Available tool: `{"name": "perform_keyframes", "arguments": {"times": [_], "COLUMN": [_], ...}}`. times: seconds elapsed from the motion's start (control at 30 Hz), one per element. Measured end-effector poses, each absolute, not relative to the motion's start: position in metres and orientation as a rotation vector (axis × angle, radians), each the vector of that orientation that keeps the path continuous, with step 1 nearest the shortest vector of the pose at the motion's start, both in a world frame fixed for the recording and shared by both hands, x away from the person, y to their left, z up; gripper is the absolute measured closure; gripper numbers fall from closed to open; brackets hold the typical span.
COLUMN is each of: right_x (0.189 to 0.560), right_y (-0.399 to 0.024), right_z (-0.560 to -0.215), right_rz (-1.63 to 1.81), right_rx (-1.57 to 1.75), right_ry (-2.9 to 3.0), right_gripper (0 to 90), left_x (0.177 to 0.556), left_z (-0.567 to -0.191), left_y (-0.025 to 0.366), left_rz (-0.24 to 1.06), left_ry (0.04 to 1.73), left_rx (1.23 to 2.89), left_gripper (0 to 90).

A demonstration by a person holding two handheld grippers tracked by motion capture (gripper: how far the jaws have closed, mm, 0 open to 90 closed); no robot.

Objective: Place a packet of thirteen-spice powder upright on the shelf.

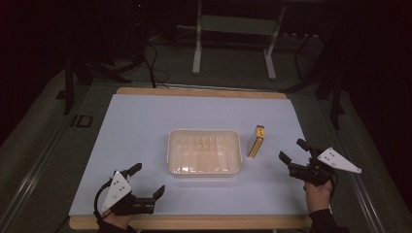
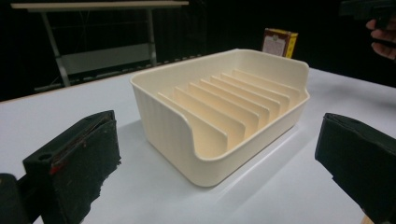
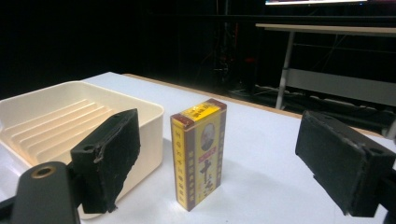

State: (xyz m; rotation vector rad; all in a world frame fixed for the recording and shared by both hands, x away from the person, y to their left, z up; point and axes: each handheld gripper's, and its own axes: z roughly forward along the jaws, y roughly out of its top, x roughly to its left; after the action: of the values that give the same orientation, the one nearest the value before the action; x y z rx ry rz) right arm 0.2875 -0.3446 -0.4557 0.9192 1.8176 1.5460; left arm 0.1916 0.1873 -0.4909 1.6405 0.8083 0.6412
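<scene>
The right claw [image 1: 297, 151] stood spread wide and empty at four o'clock on the table [image 1: 141, 121], its jaws aimed at the upright yellow box [image 1: 256, 141] just ahead but apart from it. The left claw [image 1: 146, 180] at seven o'clock was likewise spread, gripping nothing. The box stood at three o'clock of the cream ribbed tray [image 1: 204, 152], just beside its wall.

I count one cream tray [image 1: 204, 167] with eight raised ribs inside it, at the centre of the high view. One yellow box [image 1: 256, 141] stands just right of it. I hold two grippers: my left gripper [image 1: 148, 180] at the lower left, my right gripper [image 1: 293, 151] at the lower right.
</scene>
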Motion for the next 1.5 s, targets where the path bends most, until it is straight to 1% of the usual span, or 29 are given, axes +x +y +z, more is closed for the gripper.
{"name": "perform_keyframes", "arguments": {"times": [0.23, 0.47, 0.73, 1.03, 1.37, 1.5], "right_x": [0.289, 0.295, 0.300, 0.312, 0.322, 0.324], "right_y": [-0.341, -0.336, -0.338, -0.344, -0.351, -0.355], "right_z": [-0.451, -0.445, -0.436, -0.427, -0.424, -0.422], "right_rz": [1.544, 1.547, 1.539, 1.482, 1.312, 1.294], "right_rx": [0.916, 0.923, 0.949, 0.989, 1.041, 1.074], "right_ry": [1.839, 1.877, 1.926, 2.047, 2.174, 2.197], "right_gripper": [13.6, 13.4, 13.6, 13.6, 13.2, 13.2], "left_x": [0.192, 0.192, 0.190, 0.191, 0.192, 0.193], "left_z": [-0.493, -0.495, -0.495, -0.495, -0.495, -0.495], "left_y": [0.186, 0.184, 0.186, 0.185, 0.184, 0.184], "left_rz": [0.661, 0.655, 0.664, 0.670, 0.670, 0.667], "left_ry": [0.792, 0.781, 0.780, 0.787, 0.792, 0.792], "left_rx": [1.668, 1.675, 1.687, 1.696, 1.701, 1.702], "left_gripper": [0.0, 0.0, 0.0, 0.0, 0.0, 0.0]}}
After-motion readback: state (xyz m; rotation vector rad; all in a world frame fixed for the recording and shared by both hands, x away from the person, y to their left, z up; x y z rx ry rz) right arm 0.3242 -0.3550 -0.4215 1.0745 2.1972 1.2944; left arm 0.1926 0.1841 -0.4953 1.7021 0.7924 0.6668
